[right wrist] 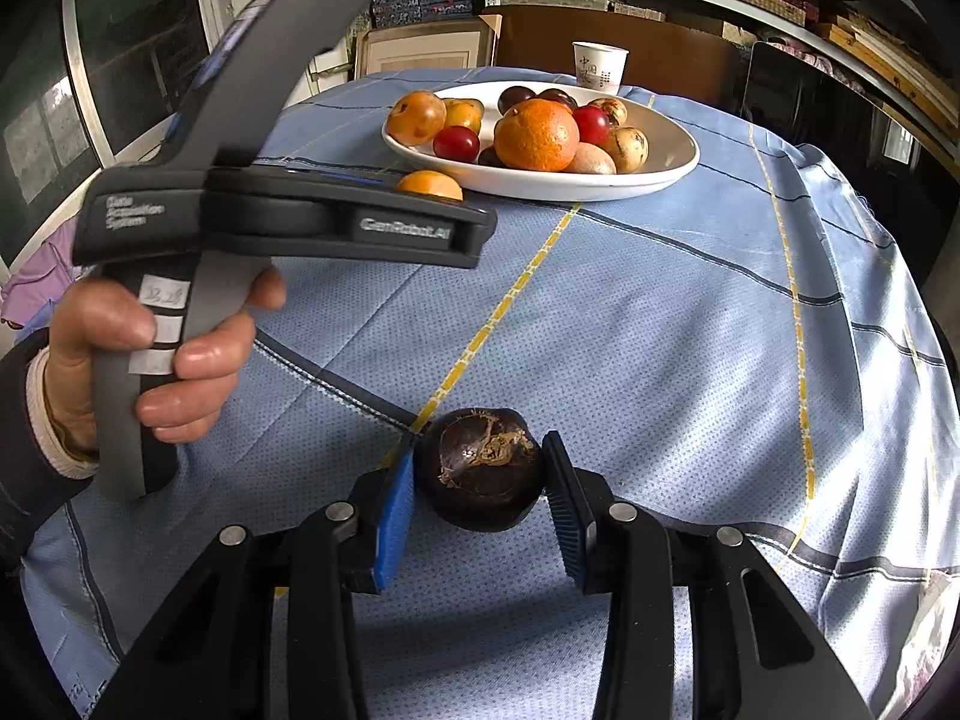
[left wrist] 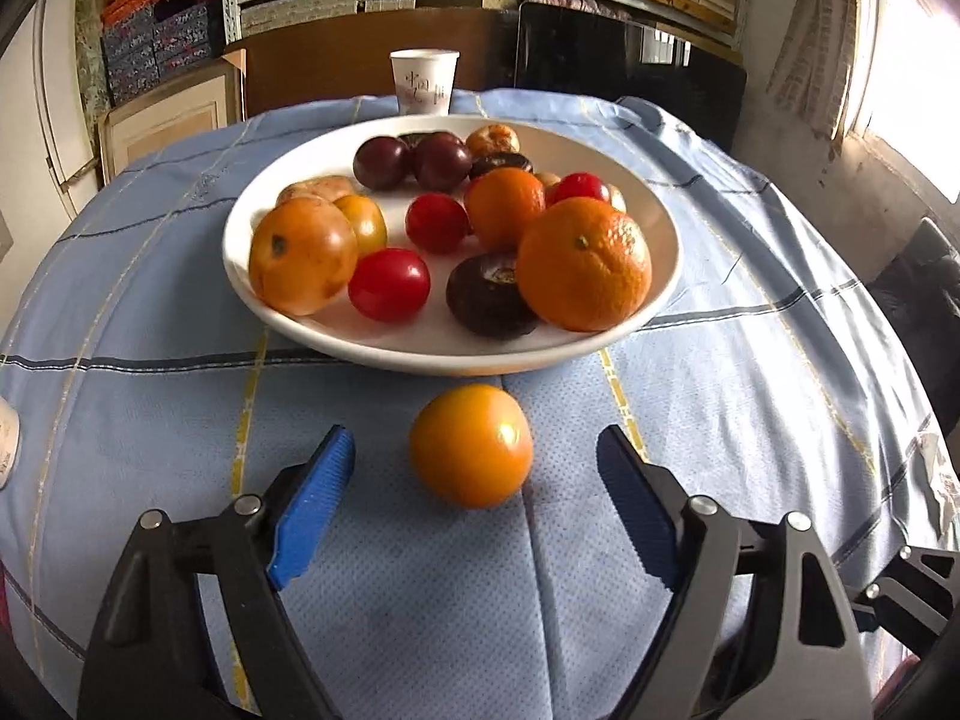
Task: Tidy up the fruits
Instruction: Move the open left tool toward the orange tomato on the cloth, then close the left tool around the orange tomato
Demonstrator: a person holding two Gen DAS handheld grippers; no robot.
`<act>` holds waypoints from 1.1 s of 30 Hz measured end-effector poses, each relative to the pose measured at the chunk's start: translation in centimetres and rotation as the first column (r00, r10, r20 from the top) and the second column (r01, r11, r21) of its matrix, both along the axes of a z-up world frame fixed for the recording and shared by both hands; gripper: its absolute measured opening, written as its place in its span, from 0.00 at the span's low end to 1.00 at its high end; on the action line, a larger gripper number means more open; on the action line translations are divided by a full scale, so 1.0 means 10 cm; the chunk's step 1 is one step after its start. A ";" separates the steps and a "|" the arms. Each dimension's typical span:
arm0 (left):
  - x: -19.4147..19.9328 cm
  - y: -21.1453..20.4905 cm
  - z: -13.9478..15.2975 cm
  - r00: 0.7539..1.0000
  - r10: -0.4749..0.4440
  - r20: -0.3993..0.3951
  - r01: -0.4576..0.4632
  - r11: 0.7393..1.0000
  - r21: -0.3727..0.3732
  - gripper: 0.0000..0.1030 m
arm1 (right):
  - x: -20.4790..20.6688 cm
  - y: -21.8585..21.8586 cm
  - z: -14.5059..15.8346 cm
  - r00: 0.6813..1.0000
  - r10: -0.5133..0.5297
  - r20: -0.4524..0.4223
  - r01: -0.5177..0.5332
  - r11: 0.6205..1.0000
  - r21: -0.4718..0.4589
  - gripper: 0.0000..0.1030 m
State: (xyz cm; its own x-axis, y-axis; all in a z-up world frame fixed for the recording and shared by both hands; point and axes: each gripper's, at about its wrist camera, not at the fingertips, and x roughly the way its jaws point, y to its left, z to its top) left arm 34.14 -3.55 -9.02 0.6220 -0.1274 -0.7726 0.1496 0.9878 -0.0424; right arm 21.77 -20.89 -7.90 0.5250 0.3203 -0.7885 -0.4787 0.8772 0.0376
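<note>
An orange-yellow fruit lies on open cloth just before the plate's rim, untouched between the spread left gripper. The right gripper clamps a dark brown, dry-stemmed fruit.

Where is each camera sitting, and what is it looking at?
Left wrist view: sits on the left tool, looking along its open fingers at a yellow-orange tomato on the tablecloth, with the white plate of fruit beyond.
Right wrist view: sits on the right tool, which pinches a dark brown water chestnut; it also shows the person's left hand holding the other tool.
Both views share the plate, the tomato, the paper cup and the tablecloth.
</note>
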 end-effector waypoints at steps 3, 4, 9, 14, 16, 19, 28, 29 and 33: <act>0.03 0.01 -0.02 1.000 0.017 -0.012 -0.017 1.000 0.002 0.79 | -0.01 0.00 0.00 1.000 0.000 0.002 0.000 1.000 -0.003 0.41; 0.05 0.01 -0.03 1.000 0.023 -0.018 -0.023 1.000 0.002 0.79 | -0.01 0.00 0.00 1.000 0.000 0.003 0.000 1.000 -0.004 0.41; 0.03 0.03 -0.03 0.999 0.034 -0.015 -0.034 0.999 0.003 0.74 | -0.01 0.00 -0.01 1.000 0.001 0.004 -0.001 1.000 -0.006 0.41; 0.01 0.07 -0.02 0.999 0.043 -0.010 -0.043 0.999 -0.009 0.71 | -0.01 0.00 -0.01 1.000 0.001 0.004 -0.001 1.000 -0.006 0.42; 0.00 0.08 -0.02 0.999 0.047 -0.008 -0.047 0.999 -0.010 0.70 | -0.01 0.00 -0.01 1.000 0.001 0.004 -0.001 1.000 -0.006 0.42; 0.00 0.11 -0.01 0.998 0.055 -0.005 -0.055 0.998 -0.022 0.66 | -0.01 0.00 -0.01 1.000 0.001 0.004 -0.001 1.000 -0.005 0.42; -0.01 0.13 -0.01 0.998 0.069 0.001 -0.069 0.997 -0.025 0.55 | -0.01 0.01 -0.01 1.000 0.001 0.005 -0.001 1.000 -0.007 0.42; -0.01 0.13 0.00 0.998 0.065 0.002 -0.065 0.997 -0.031 0.52 | -0.01 0.01 -0.01 1.000 0.001 0.005 -0.001 1.000 -0.007 0.42; -0.03 0.09 0.00 0.999 0.031 0.005 -0.031 0.999 -0.028 0.42 | -0.01 0.01 -0.01 1.000 0.001 0.005 -0.001 1.000 -0.007 0.42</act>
State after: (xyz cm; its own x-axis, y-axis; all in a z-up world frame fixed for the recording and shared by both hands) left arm 33.85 -2.70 -9.03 0.6303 -0.1296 -0.7654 0.1191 0.9904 -0.0696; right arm 21.66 -20.81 -8.00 0.5285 0.3153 -0.7882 -0.4794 0.8771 0.0294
